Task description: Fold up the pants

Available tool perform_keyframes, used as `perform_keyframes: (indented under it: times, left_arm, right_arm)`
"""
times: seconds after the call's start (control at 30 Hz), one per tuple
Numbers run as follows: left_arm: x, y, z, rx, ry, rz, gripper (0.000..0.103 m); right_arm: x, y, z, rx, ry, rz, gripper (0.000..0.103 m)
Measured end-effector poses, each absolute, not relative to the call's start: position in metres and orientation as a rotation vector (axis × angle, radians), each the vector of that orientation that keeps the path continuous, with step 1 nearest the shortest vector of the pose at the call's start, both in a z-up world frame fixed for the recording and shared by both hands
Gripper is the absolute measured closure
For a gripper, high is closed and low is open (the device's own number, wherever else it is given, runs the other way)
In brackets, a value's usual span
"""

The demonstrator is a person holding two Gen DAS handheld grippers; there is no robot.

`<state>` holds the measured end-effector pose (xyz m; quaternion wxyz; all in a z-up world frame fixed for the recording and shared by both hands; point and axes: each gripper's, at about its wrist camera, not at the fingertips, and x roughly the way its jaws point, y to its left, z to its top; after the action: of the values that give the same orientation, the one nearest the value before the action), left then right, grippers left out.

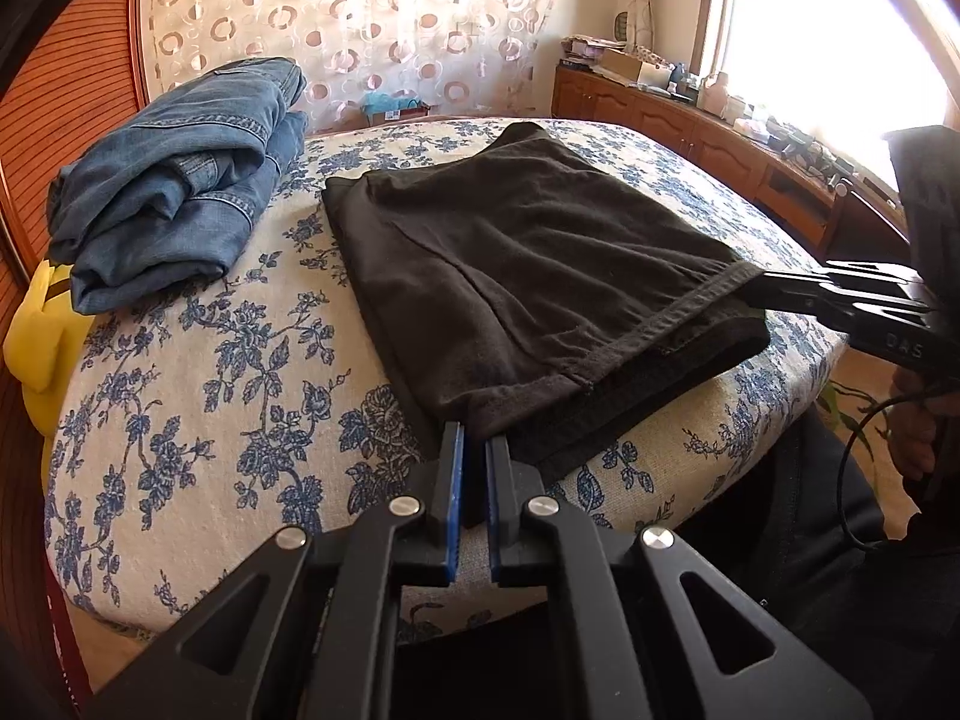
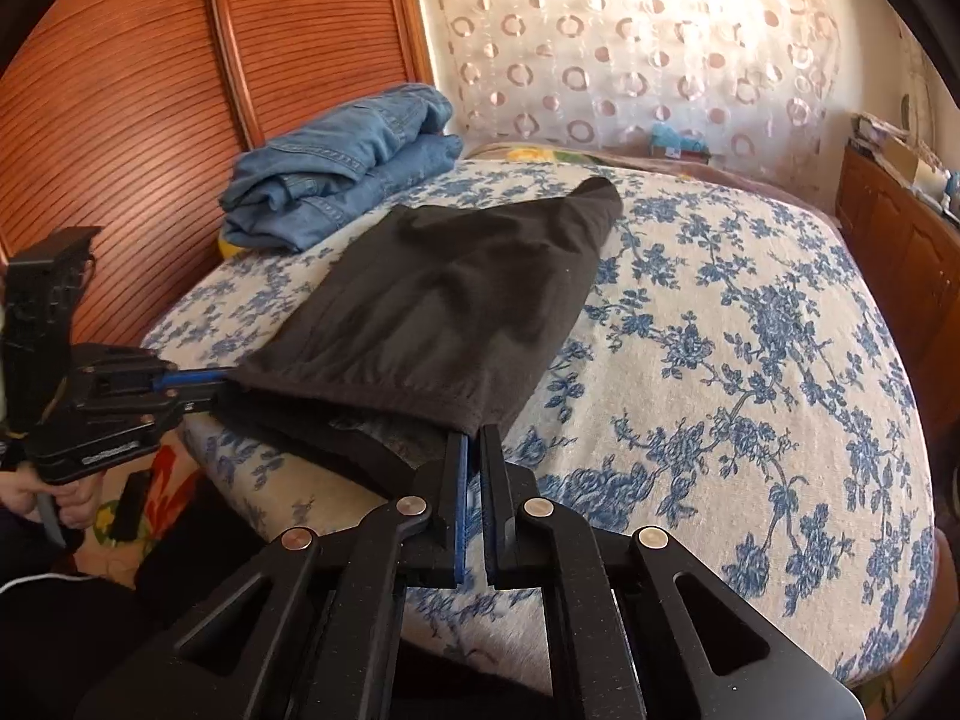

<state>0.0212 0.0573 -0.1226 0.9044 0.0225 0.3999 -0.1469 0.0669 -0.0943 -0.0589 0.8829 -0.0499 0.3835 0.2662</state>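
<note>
One pair of black pants folded on the bed, two tools, left tool clenched on near hem corner, right tool clenched on other corner, one folded jeans stack beyond, left.

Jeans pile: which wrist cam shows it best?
Left wrist: the jeans sit large and unobstructed, folds and seams clear, beside the black pants. Right wrist shows them smaller and farther back, near edge partly hidden behind the pants.
</note>
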Motion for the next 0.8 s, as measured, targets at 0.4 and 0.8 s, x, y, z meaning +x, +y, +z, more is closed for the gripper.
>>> perform_keyframes:
  times: [0.4, 0.8]
  left_arm:
    - [0.0201, 0.0578, -0.1239, 0.045, 0.823, -0.305, 0.1]
    - [0.0183, 0.0588, -0.1234, 0.042, 0.824, -0.299, 0.099]
  right_arm:
    - [0.0653, -0.0995, -0.0651, -0.126, 0.819, 0.498, 0.097]
    - [0.0643, -0.0942, -0.067, -0.139, 0.823, 0.525, 0.087]
